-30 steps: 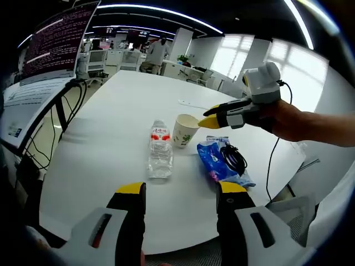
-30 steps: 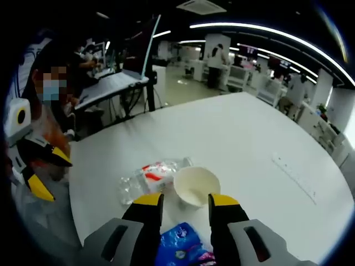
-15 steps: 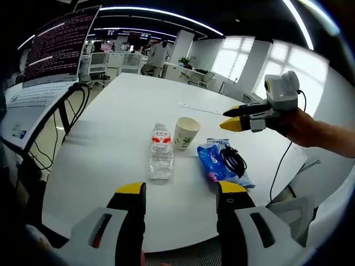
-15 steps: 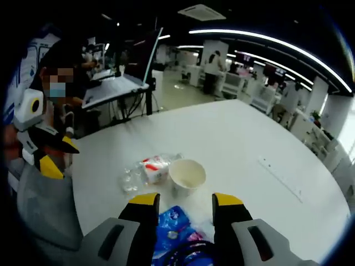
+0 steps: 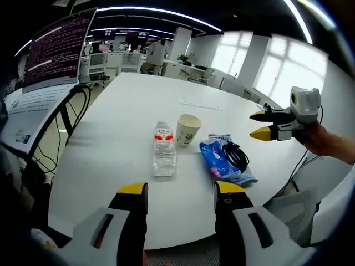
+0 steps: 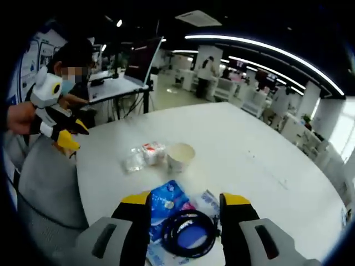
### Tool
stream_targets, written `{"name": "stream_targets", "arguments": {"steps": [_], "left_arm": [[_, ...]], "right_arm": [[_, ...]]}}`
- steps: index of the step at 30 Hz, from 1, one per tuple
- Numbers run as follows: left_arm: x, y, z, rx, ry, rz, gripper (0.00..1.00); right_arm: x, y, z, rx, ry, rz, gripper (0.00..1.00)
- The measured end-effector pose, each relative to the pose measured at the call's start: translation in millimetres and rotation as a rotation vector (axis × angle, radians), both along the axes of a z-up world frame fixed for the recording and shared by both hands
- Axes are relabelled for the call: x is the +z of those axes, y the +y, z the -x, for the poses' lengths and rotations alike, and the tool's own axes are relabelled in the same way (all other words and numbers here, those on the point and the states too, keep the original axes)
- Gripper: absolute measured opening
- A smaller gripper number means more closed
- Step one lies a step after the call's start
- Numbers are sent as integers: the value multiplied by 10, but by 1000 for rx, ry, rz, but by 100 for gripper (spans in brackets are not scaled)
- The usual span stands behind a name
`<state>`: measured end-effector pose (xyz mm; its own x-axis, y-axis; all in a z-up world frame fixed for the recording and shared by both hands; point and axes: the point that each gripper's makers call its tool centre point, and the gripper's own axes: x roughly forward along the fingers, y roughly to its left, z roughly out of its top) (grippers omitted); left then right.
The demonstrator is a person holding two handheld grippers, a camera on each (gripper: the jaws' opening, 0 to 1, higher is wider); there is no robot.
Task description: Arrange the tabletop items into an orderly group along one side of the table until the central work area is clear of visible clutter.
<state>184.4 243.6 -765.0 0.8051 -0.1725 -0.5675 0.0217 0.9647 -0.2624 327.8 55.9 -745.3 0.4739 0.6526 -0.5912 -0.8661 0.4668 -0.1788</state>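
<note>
Both tools, left tool [image 5: 180,191] and right tool [image 6: 186,198], are held open and empty. The blue packet [image 6: 169,204], beside the paper cup [image 5: 187,129], should be approached squarely by the right tool.

Clear plastic bottle [image 5: 164,155] (crinkled) — paper cup [image 5: 187,129], matt table [image 5: 122,105].

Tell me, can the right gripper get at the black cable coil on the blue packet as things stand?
Probably yes. The right gripper is open, and the black cable coil lies exposed atop the blue packet right before its jaws, with nothing over it.
</note>
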Motion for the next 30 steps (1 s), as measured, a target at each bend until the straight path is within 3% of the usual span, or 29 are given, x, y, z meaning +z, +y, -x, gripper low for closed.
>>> {"name": "stream_targets", "arguments": {"steps": [5,8,13,22,25,30], "left_arm": [[-50,-12,-33,-11,10,9,46],[-62,-31,-33,-14,11,16,45],[-100,-30,-81,-29,25,2,45],[-92,-23,-217,-29,21,-10,44],[-139,20,-305,-5,27,-7,44],[-167,26,-447,25,30,7,44]], "right_arm": [[-51,-100,87,-20,23,-17,51],[-105,-163,209,-50,74,-58,55],[-87,-363,290,-102,82,-87,55],[-72,-750,221,-192,85,-97,55],[-146,-891,183,-244,110,-108,56],[-103,-1036,211,-273,110,-111,55]]}}
